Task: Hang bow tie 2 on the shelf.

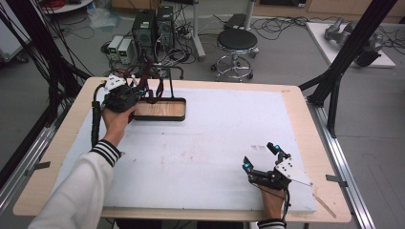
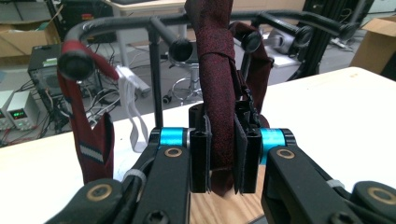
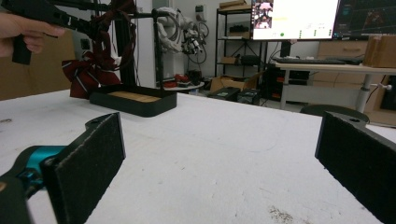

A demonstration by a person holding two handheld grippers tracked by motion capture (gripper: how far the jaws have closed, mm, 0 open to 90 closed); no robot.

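Left gripper (image 2: 223, 154) raised, black jaws clamped nearly together. Right gripper (image 1: 261, 157) low, black jaws spread wide, nothing between.

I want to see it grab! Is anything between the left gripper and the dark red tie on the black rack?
No, nothing visible is in the way. The left gripper is shut on the dark red fabric tie, which hangs from the black metal rack; its black pads press the tie from both sides.

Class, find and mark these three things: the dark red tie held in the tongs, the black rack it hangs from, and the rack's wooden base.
dark red tie (image 2: 217, 88), left gripper view, its hanging band.
black rack (image 2: 155, 79), left gripper view, its upright post.
wooden base (image 1: 160, 109), high view, its bare wood panel.
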